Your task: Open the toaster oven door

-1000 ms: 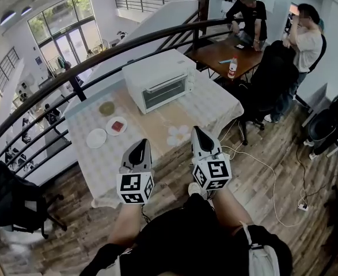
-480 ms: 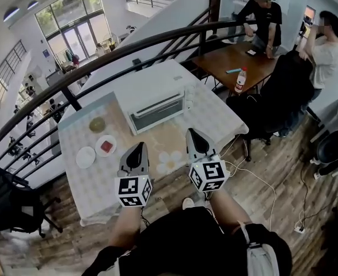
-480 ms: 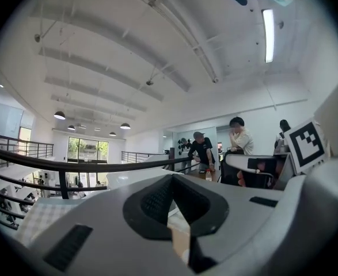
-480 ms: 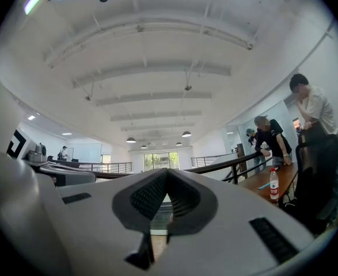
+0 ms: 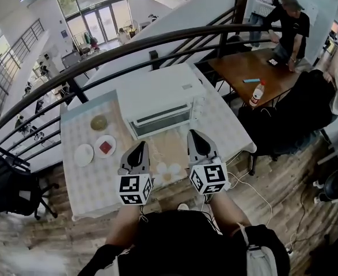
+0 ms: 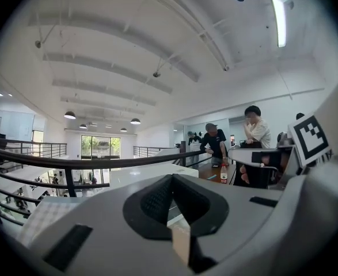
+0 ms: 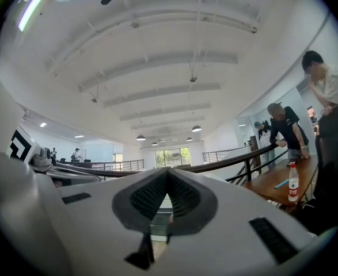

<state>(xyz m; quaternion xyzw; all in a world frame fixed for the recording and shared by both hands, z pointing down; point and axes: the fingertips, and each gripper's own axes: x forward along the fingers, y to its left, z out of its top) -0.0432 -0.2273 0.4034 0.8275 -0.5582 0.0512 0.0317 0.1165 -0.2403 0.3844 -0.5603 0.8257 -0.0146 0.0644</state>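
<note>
Status: toaster oven (image 5: 157,94) sits at the far side of the table (image 5: 94,180), by the railing (image 5: 128,48), with its door (image 5: 160,121) facing me and shut. Left gripper (image 5: 140,146) and right gripper (image 5: 194,135) both hover over the table short of the door, jaws closed on nothing.

Risks as I see them:
1) Going in with jaws closed just bumps the handle, so 1 gripper has to open first.
2) The oven looks light. Pulling the door with nothing bracing the body could drag it toward me.
3) The 2 plates (image 5: 83,154) left of the oven are close to the left gripper's path.
</note>
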